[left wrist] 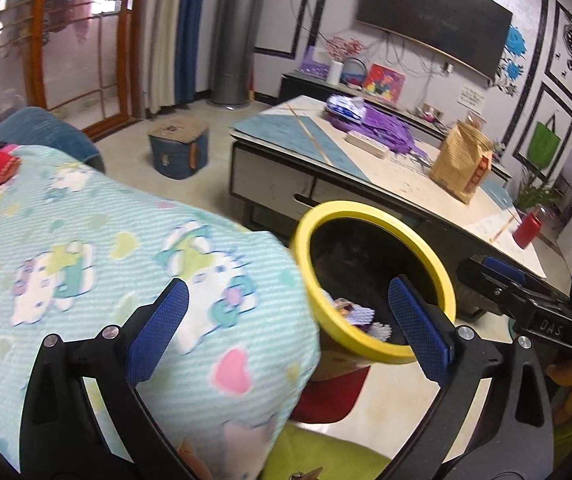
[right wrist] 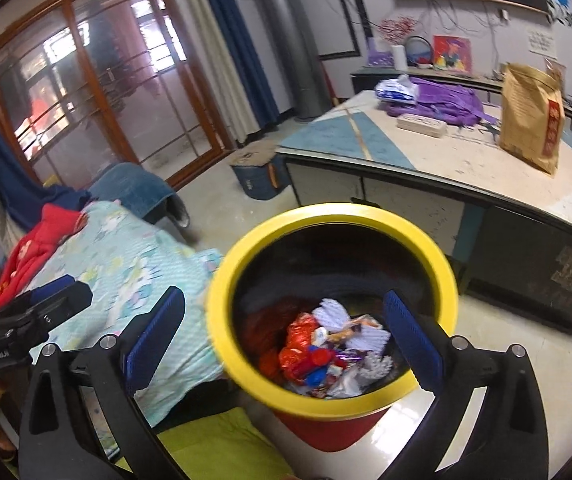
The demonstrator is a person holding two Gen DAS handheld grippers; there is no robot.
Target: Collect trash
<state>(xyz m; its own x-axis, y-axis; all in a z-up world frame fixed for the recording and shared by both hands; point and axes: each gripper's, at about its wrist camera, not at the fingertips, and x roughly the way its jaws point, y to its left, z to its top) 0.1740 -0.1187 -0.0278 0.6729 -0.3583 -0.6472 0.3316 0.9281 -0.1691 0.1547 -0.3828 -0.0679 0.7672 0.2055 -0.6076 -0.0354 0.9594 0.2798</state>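
A red bin with a yellow rim [right wrist: 325, 216] stands on the floor between the sofa and the coffee table; the same bin rim [left wrist: 365, 210] shows in the left wrist view. Inside lies a heap of trash [right wrist: 325, 352]: red, white and blue wrappers. My right gripper [right wrist: 284, 328] hangs open over the bin's near side, nothing between its blue pads [right wrist: 154, 332]. My left gripper [left wrist: 289, 326] is open too, above the blanket's edge beside the bin, with nothing in it. The right gripper's body [left wrist: 525, 300] appears at the right of the left wrist view.
A patterned light-blue blanket [left wrist: 106, 240] covers the sofa on the left, red clothing [right wrist: 34, 248] behind it. The coffee table [right wrist: 465, 148] carries a brown paper bag [right wrist: 531, 116], a purple bag [right wrist: 445, 100] and a red bottle [left wrist: 527, 226]. A blue storage box [left wrist: 180, 148] stands on the floor.
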